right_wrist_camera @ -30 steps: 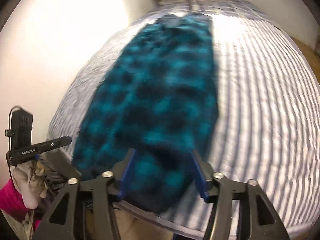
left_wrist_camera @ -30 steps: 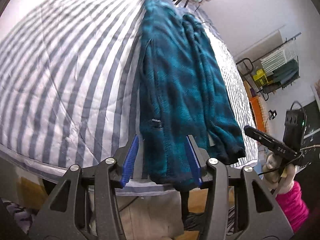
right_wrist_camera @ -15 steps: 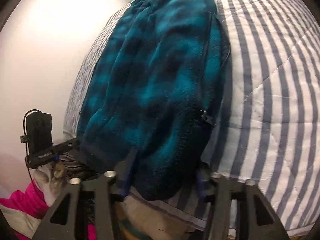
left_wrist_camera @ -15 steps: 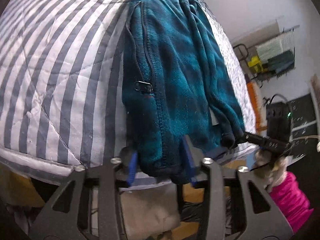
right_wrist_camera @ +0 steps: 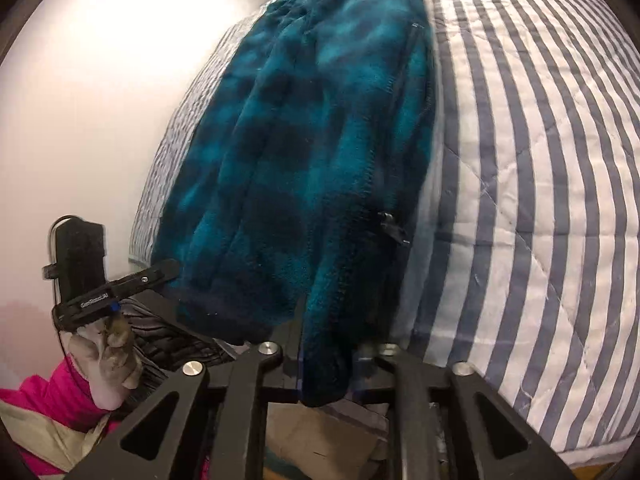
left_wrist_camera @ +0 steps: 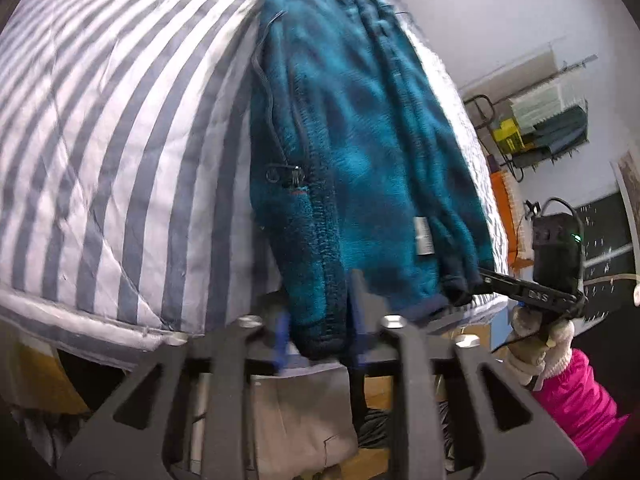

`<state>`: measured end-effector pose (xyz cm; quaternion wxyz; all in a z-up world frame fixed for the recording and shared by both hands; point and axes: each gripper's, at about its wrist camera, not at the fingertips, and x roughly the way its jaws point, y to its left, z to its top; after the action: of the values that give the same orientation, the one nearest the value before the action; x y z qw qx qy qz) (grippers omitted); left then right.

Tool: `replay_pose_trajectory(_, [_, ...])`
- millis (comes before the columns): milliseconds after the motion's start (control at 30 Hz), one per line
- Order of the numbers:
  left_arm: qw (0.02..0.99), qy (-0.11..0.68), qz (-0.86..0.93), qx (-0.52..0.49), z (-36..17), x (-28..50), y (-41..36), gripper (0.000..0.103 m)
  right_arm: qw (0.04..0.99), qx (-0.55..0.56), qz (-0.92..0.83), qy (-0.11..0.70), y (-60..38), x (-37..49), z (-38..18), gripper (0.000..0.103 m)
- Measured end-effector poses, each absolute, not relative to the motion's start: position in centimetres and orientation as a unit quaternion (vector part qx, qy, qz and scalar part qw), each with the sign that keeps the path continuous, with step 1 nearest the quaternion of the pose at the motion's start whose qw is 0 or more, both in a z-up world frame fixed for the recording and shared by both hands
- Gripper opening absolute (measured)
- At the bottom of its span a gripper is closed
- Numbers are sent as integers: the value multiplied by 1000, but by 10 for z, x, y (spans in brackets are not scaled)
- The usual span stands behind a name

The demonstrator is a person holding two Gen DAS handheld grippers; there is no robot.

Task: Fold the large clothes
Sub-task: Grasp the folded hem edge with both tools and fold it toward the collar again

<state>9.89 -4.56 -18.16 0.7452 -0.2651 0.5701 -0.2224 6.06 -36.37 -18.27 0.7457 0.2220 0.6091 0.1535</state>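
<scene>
A teal and dark-blue checked fleece jacket lies lengthwise on the striped quilt, its hem hanging over the near bed edge. My left gripper has the hem corner by the zipper between its blue pads; the jaws are opening slightly but still press the fabric. My right gripper holds another fold of the hem, and its jaws are closing on it. Each view shows the other gripper from the side at the hem's far corner, the right gripper and the left gripper, in gloved hands.
The bed edge runs just under both grippers. A box and cables sit on the floor below. A wall rack with bins hangs beyond the bed. A white wall borders the bed's other side. Pink sleeves show behind the gloves.
Both grippers came down onto the jacket's hem at the bed edge, and their jaws narrowed from well apart to pressing the fabric. The right gripper tipped further downward.
</scene>
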Motion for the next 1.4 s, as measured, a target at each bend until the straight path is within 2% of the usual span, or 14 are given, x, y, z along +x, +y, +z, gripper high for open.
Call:
replay_pose_trajectory(33, [738,571,-226,-279,-185,99,-45,37,744,227,156,608,-364,61,-182,45])
replay_pose_trajectory(67, [735,572,-229,-284,-187,98,-46,38,741,237,161,607,-365,61,-183,48])
replay_pose_trajectory(200, [745,562,-243,-264,-187,94,-53,38,719,259,178,620,-364,62,-198,43])
replay_pose_trajectory(233, [745,563,-246,-262,-186,94,-55,38,720,260,181,618,-363,63,-199,39])
replay_pose_trajectory(267, [743,564,-248,-263,-184,94,-55,33,717,263,185,618,-363,65,-198,35])
replay_pose_trajectory(300, [741,563,-250,-266,-184,95,-55,21,715,268,188,618,-364,66,-198,29])
replay_pose_trajectory(400, [741,559,-252,-274,-178,96,-55,16,720,271,187,611,-362,63,-195,20])
replay_pose_trajectory(500, [738,549,-257,-296,-169,97,-53,15,722,300,191,594,-367,60,-185,17])
replay_pose_trajectory(733, [713,529,-289,-358,-142,111,-51,15,715,387,201,547,-385,57,-164,15])
replay_pose_trajectory(933, [740,499,-284,-350,-108,136,-51,14,721,433,194,505,-400,69,-138,15])
replay_pose_trajectory(1167, [779,459,-254,-343,-79,180,-49,14,774,383,164,478,-406,112,-102,15])
replay_pose_trajectory(1400, [795,452,-223,-338,-84,231,-54,14,806,331,120,476,-402,162,-96,15])
